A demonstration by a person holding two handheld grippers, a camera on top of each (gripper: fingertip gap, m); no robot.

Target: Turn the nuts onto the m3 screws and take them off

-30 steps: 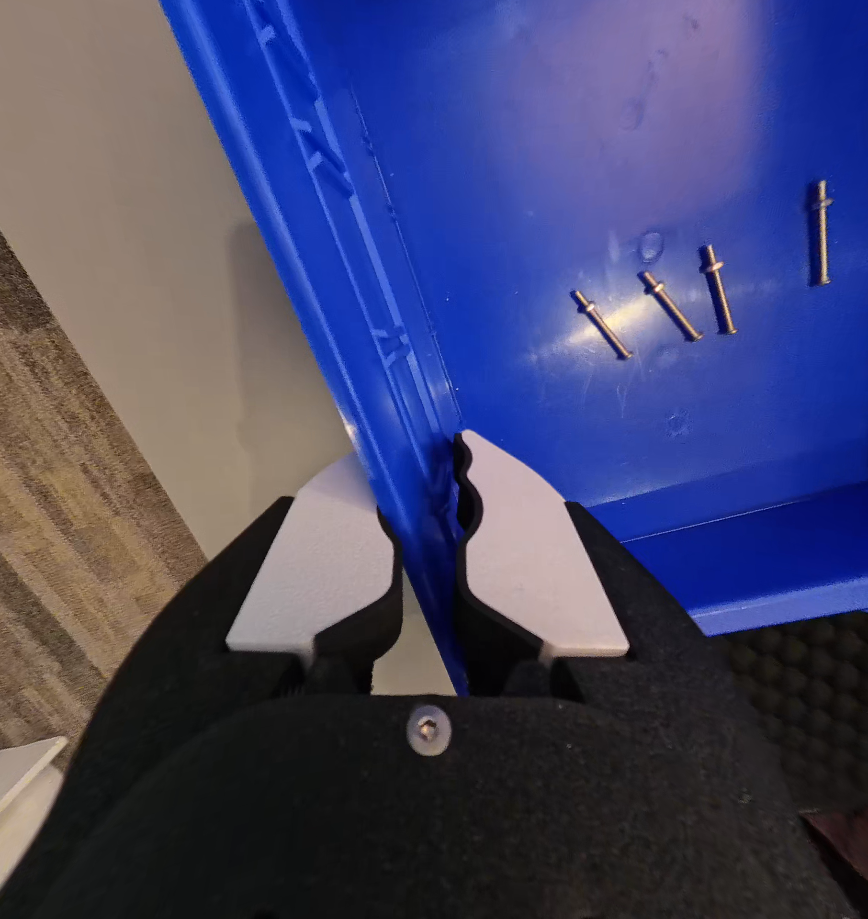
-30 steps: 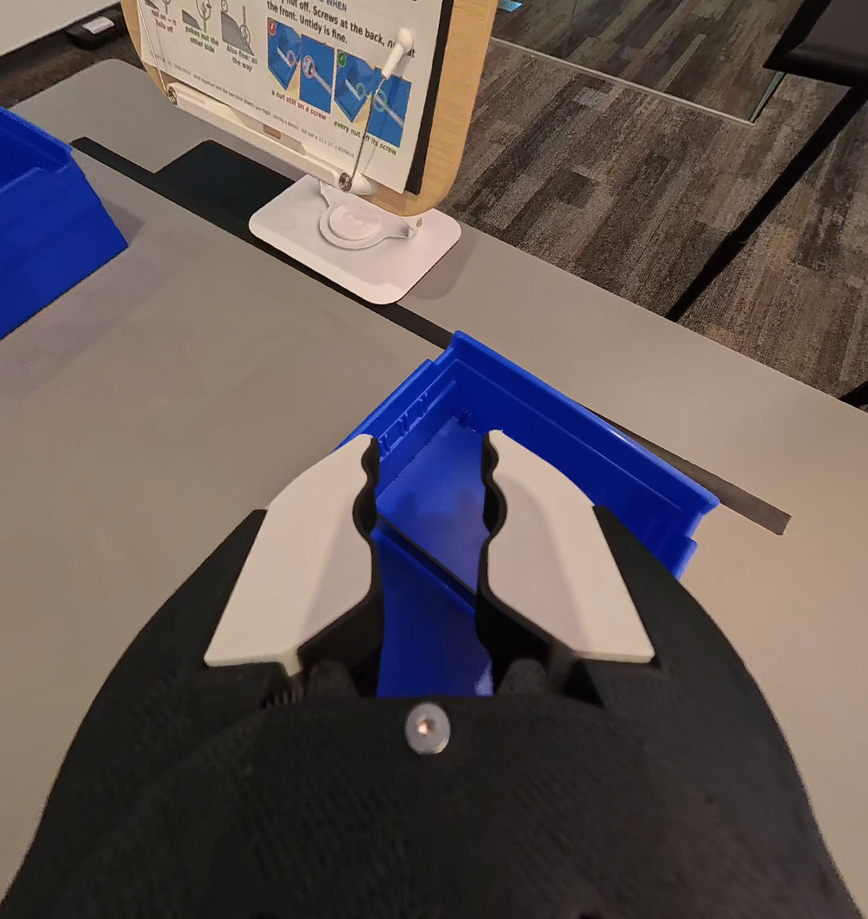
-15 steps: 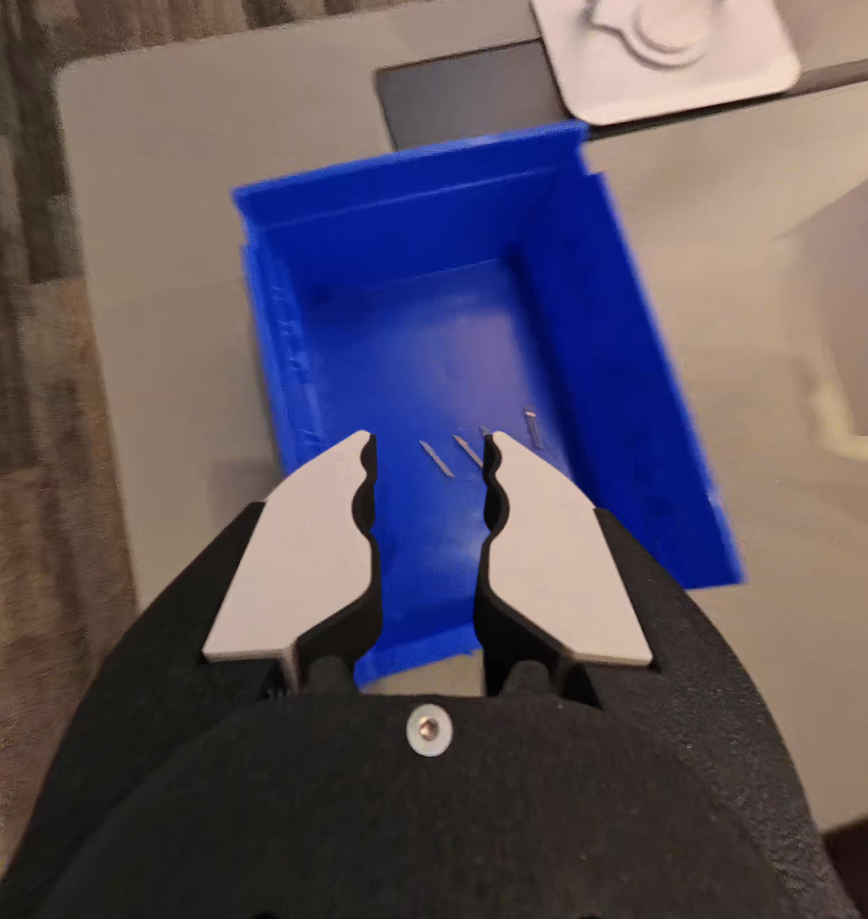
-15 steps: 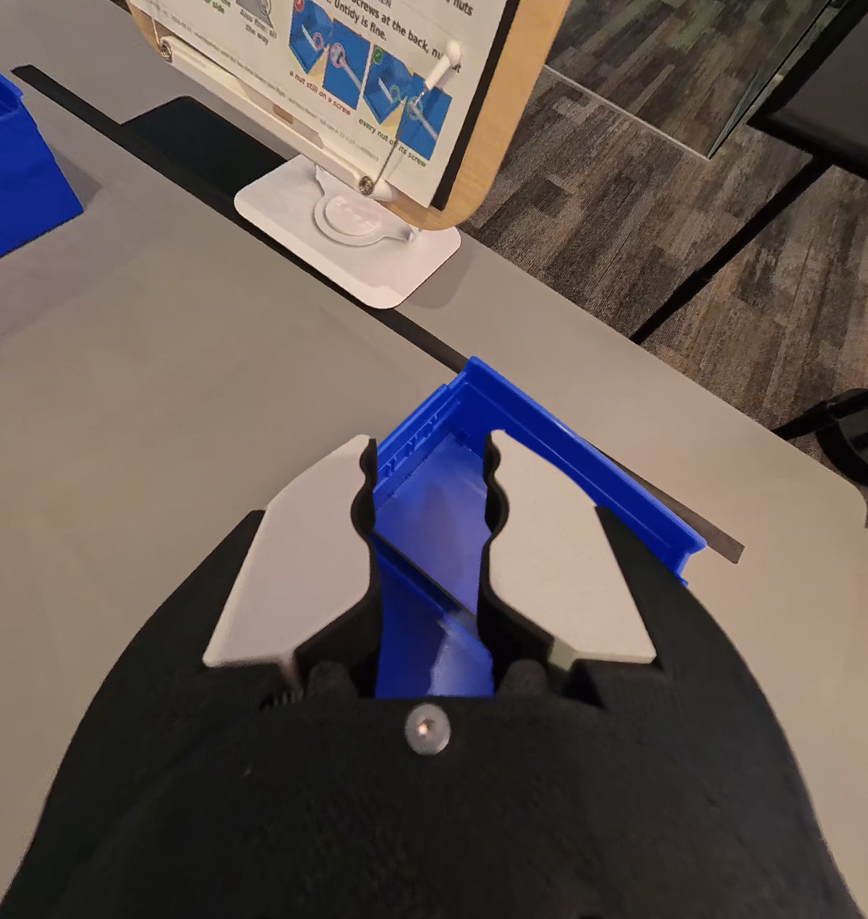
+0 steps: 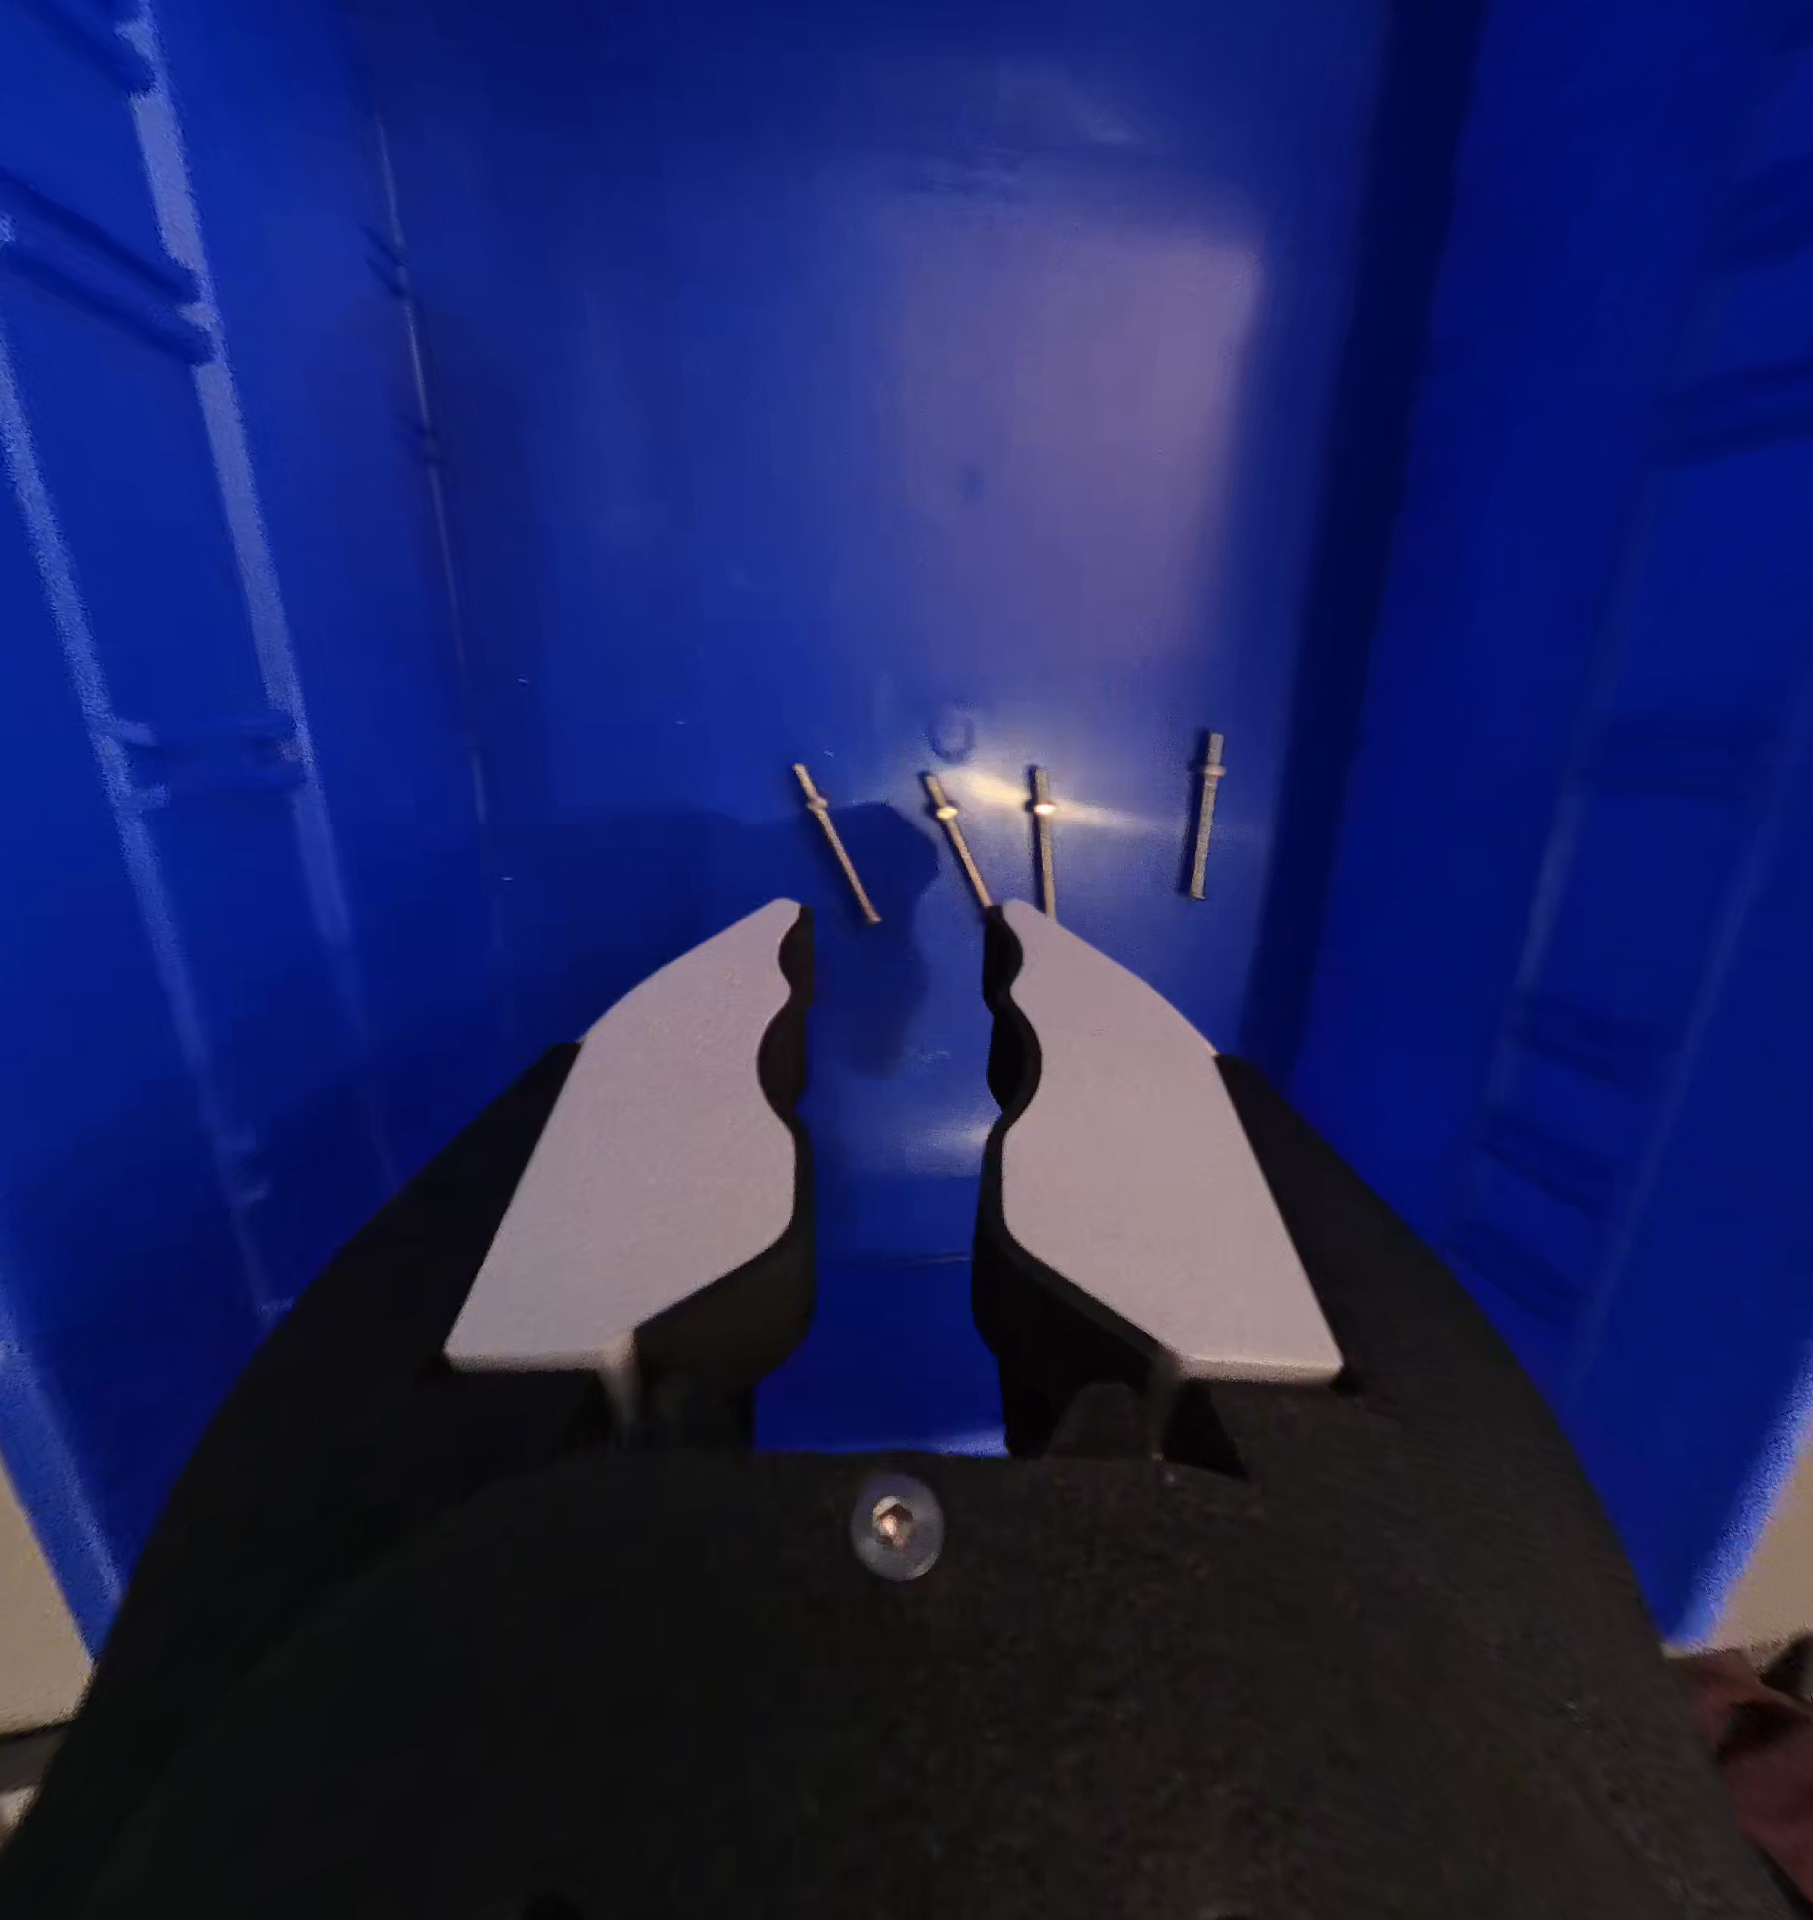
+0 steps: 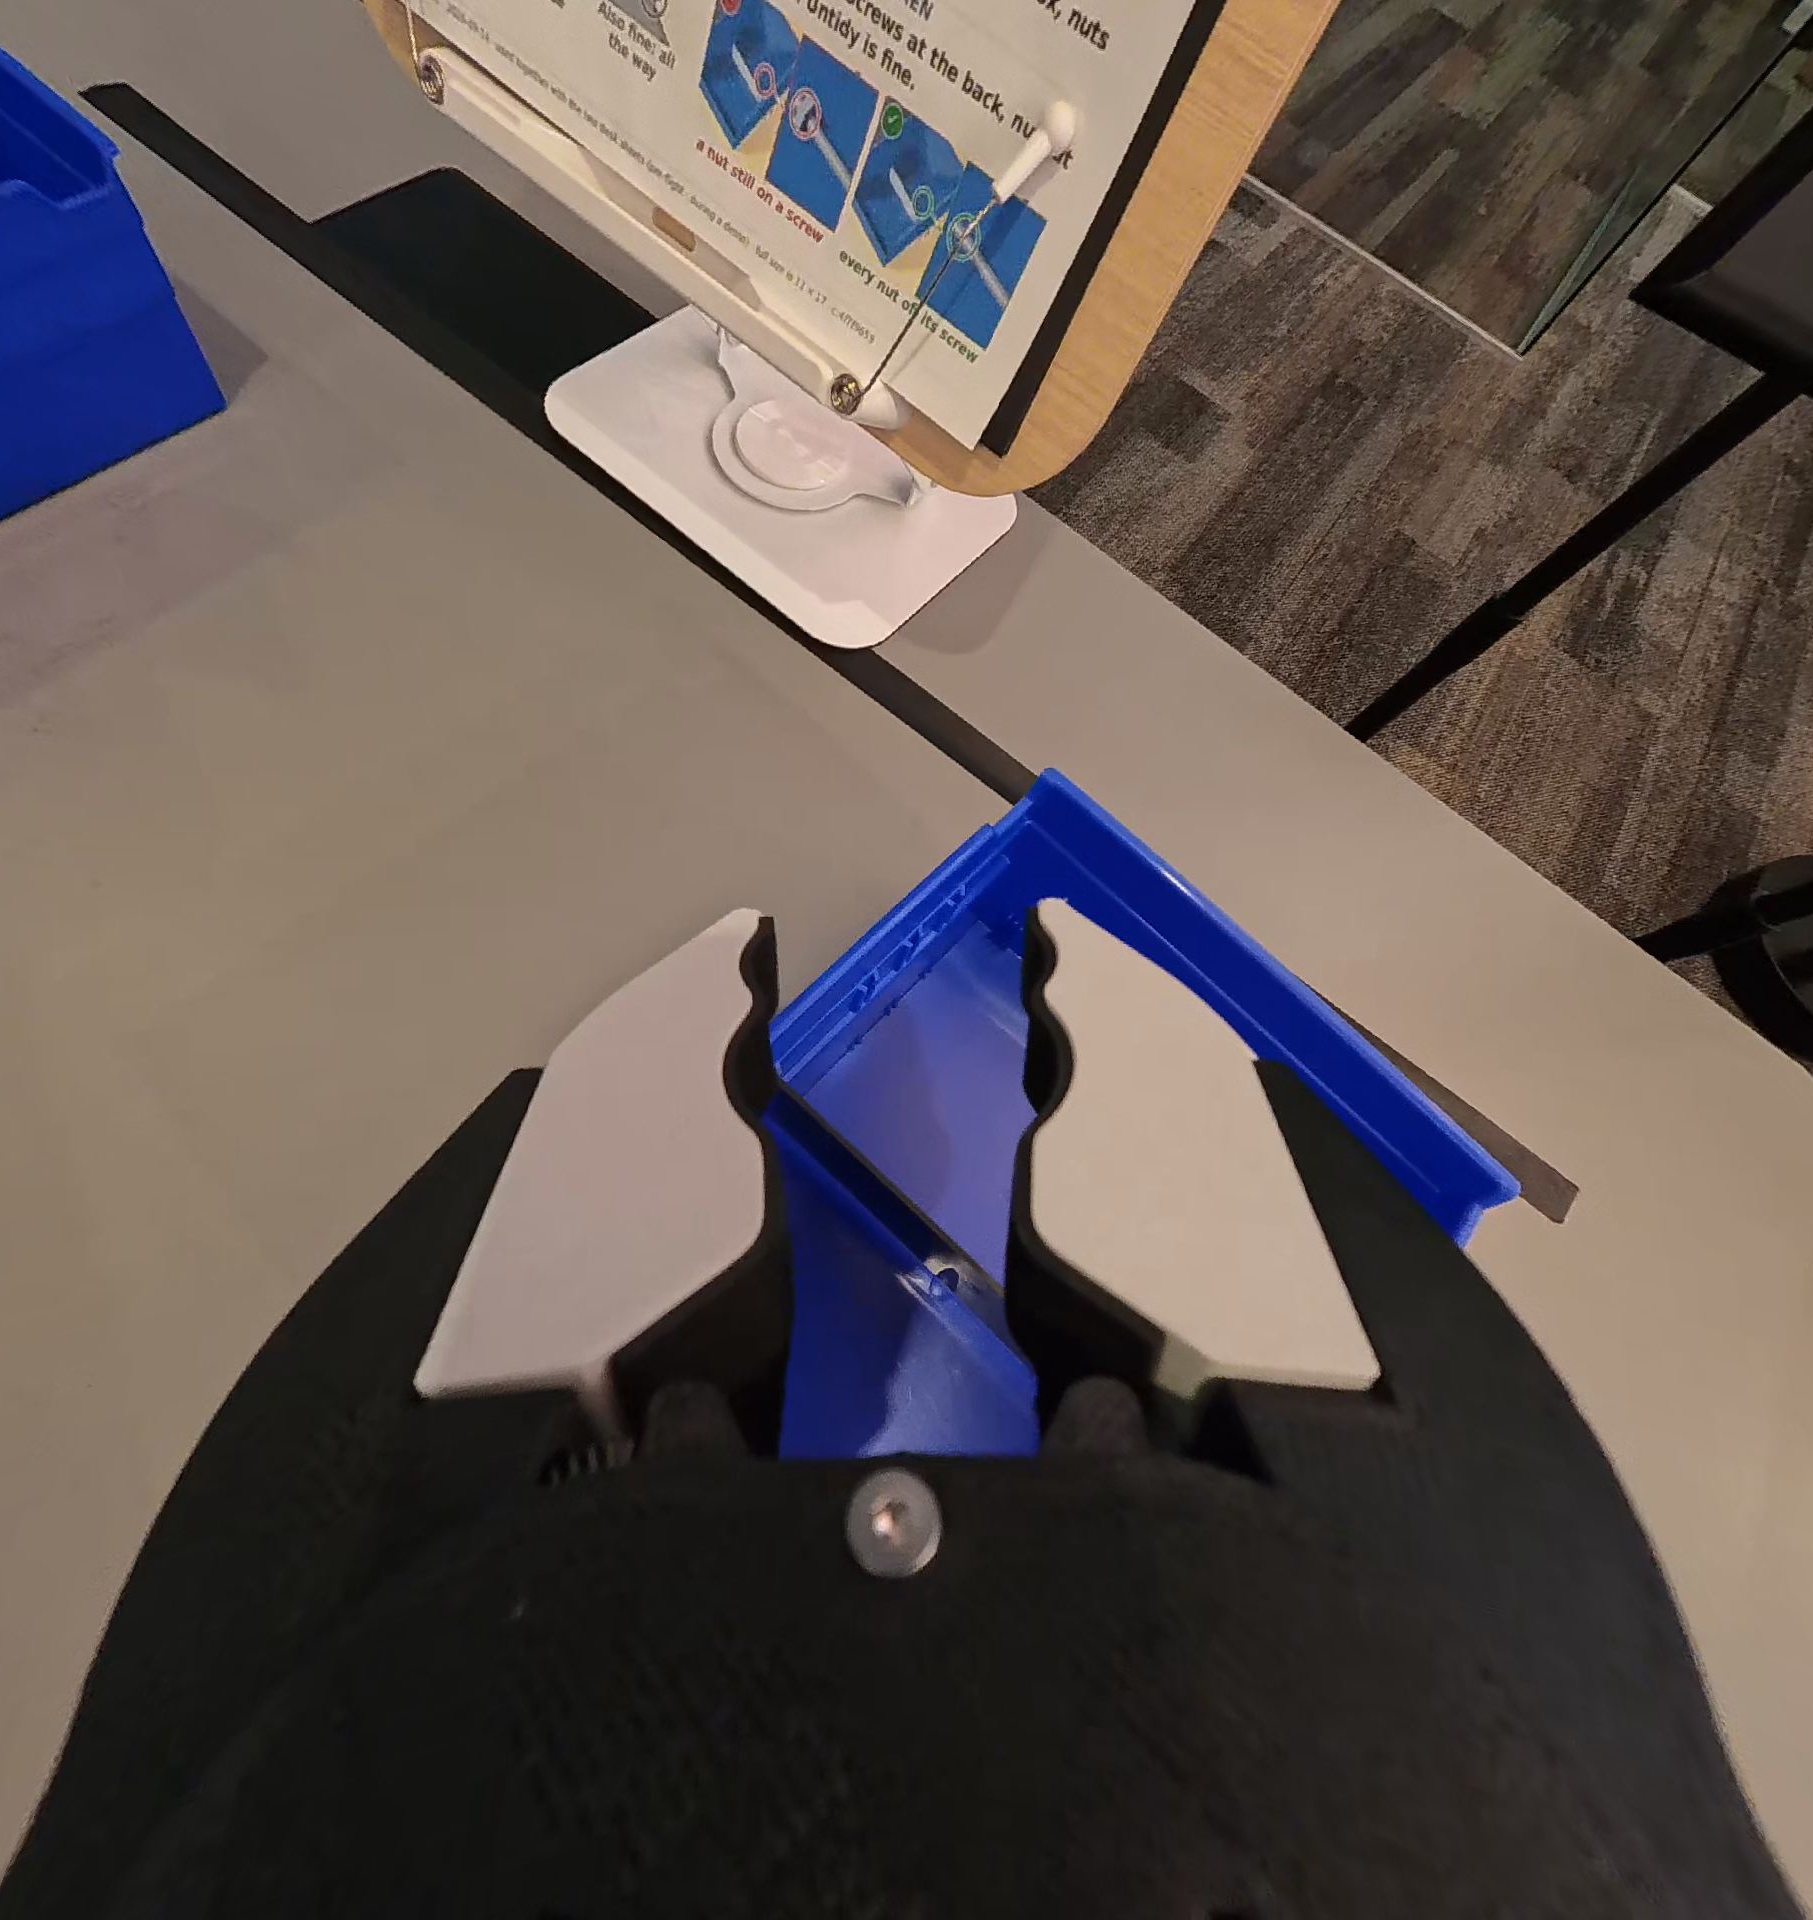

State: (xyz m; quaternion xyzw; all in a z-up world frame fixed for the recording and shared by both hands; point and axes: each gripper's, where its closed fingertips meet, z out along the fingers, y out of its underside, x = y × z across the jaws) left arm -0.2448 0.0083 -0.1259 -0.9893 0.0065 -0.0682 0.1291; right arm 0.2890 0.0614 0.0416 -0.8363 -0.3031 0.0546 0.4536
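Several thin metal screws point(image 5: 836, 844), each with a small nut near its far end, lie side by side on the floor of a blue bin point(image 5: 673, 468). My left gripper point(image 5: 897, 914) is open and empty, low inside this bin, with its fingertips just short of the screws. The right fingertip point(image 5: 1027, 925) covers the near ends of two middle screws. My right gripper point(image 6: 897, 925) is open and empty above a second, smaller blue bin point(image 6: 1245, 987). That bin's near left wall runs between the jaws. I see nothing inside this bin.
The bins stand on a grey table point(image 6: 362, 779). An instruction board on a white stand point(image 6: 777, 488) stands at the table's far edge. The screw bin's corner point(image 6: 50, 312) shows at far left. The table's right edge and carpet floor point(image 6: 1453, 468) lie beyond the smaller bin. Left tips to right tips: about 55 cm.
My left gripper let go of the bin's side wall, opened, and moved down inside the bin close to the screws. My right gripper stayed open and drifted slightly over the smaller bin.
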